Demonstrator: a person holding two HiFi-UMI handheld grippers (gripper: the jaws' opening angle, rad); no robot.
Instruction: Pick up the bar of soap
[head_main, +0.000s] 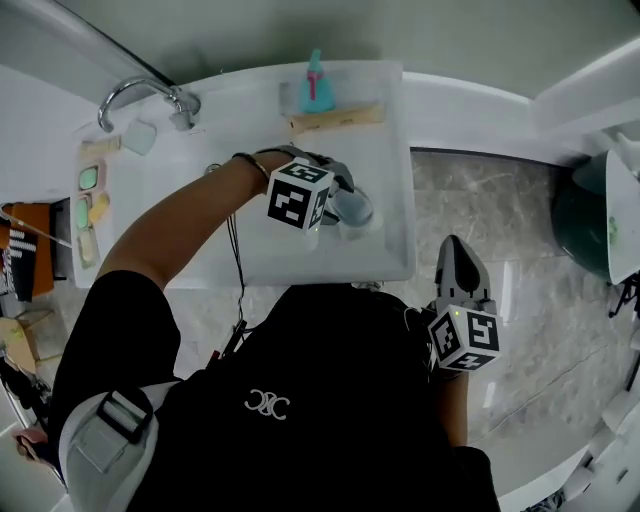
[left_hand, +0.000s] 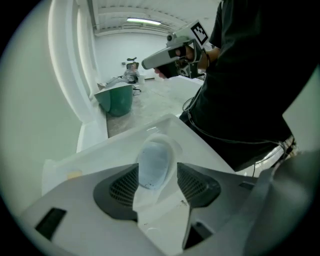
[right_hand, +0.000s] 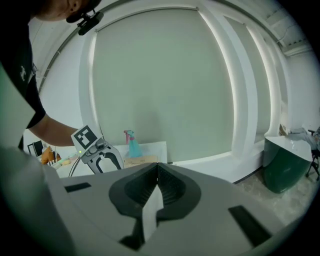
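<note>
A pale blue bar of soap (left_hand: 154, 162) lies in a white dish (left_hand: 173, 146) at the near right corner of the white basin counter (head_main: 390, 150). My left gripper (left_hand: 157, 179) points steeply down over it, open, with the soap between the two dark pads (left_hand: 124, 187) and a little ahead of them; the pads do not press on it. In the head view the left gripper (head_main: 350, 208) covers the dish. My right gripper (head_main: 456, 252) is shut with nothing in it, held beside the person's body over the floor, right of the counter. Its pads (right_hand: 157, 190) meet.
A chrome faucet (head_main: 140, 95) stands at the counter's far left. A teal spray bottle (head_main: 314, 82) and a wooden board (head_main: 335, 117) are at the back. A dark green tub (head_main: 590, 230) sits on the marble floor (head_main: 500, 220) at the right. Small toiletries (head_main: 88, 210) line the left shelf.
</note>
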